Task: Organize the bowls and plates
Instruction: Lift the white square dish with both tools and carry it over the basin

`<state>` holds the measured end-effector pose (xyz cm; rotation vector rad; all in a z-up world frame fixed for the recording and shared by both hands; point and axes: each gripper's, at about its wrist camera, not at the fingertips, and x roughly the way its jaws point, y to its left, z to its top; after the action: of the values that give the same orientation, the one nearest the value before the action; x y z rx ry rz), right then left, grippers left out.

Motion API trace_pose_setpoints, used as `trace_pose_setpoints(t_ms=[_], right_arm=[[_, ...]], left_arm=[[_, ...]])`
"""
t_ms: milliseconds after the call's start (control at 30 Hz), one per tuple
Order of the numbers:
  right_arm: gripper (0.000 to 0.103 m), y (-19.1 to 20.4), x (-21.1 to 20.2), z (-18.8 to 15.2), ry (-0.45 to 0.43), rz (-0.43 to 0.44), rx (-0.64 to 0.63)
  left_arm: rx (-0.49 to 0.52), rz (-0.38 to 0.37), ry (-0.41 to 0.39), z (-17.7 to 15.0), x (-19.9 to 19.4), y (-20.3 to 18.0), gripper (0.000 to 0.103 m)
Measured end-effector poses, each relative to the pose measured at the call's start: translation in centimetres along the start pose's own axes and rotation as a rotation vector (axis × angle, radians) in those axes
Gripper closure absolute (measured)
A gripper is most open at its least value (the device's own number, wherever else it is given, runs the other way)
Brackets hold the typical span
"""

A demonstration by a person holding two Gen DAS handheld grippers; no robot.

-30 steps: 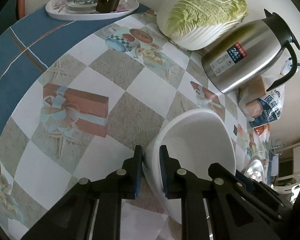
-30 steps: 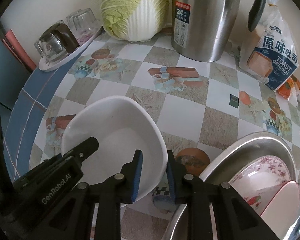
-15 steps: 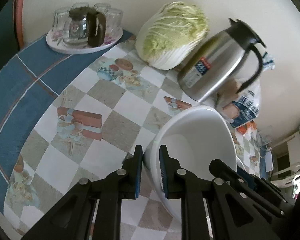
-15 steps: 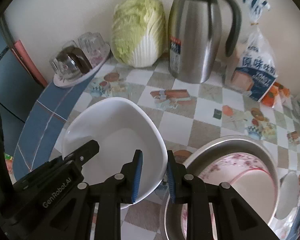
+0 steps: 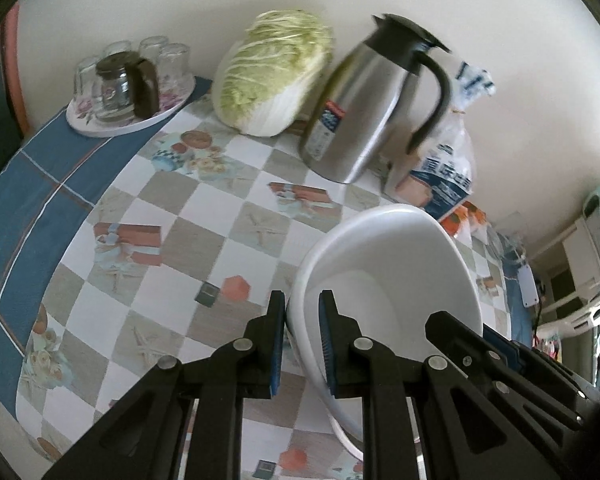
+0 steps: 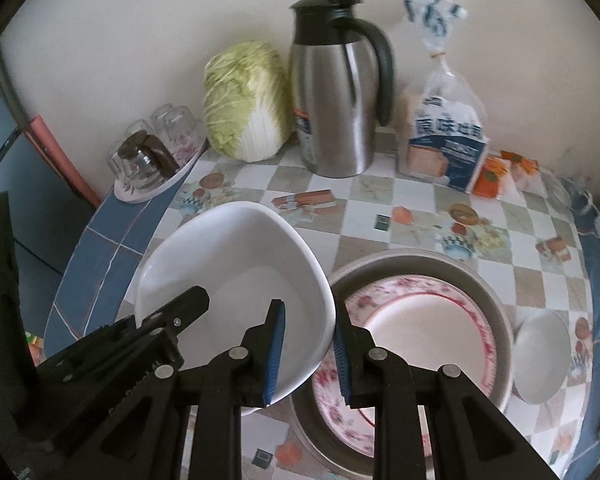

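A checked table [image 6: 384,192] carries a cabbage [image 6: 246,100], jug [image 6: 332,96], bread bag [image 6: 446,136] and glass tray [image 6: 156,184]. Nearer lie a metal basin [image 6: 496,300] and small bowl [image 6: 542,356].

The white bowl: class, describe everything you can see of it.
The white bowl is plain, glossy, ceramic-looking, deep, with a rounded-triangular rim, and empty. It is tilted above the checked tablecloth. The left gripper and right gripper each clamp opposite rim sections, jaws astride the wall. It hangs beside the metal basin.

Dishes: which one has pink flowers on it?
The plate lying in the metal basin. The big bowl held by both grippers and the small bowl are plain white.
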<state>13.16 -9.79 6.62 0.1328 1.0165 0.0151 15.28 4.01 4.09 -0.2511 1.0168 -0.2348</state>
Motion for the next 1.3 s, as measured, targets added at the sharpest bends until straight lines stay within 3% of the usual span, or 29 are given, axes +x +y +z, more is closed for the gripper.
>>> trace_pose_setpoints(t_ms=[333,900,1300], right_arm=[[0.078,-4.0,-2.8,-1.1,-0.066,-0.007,0.073],[0.078,-10.3,-3.2,-3.8,-0.116,0.053,0.253],[0.078,-12.0,-3.2,-4.1,-0.121,0.071,0.295]], left_arm=[[0.084,-0.007,-0.030,-0.9,-0.9,-4.6,0.086],[0.214,0.027,0.014,-2.4,1.4,-10.2,0.086],[0.251,0.044,0.022,-2.8,1.9,-11.5,0.086]])
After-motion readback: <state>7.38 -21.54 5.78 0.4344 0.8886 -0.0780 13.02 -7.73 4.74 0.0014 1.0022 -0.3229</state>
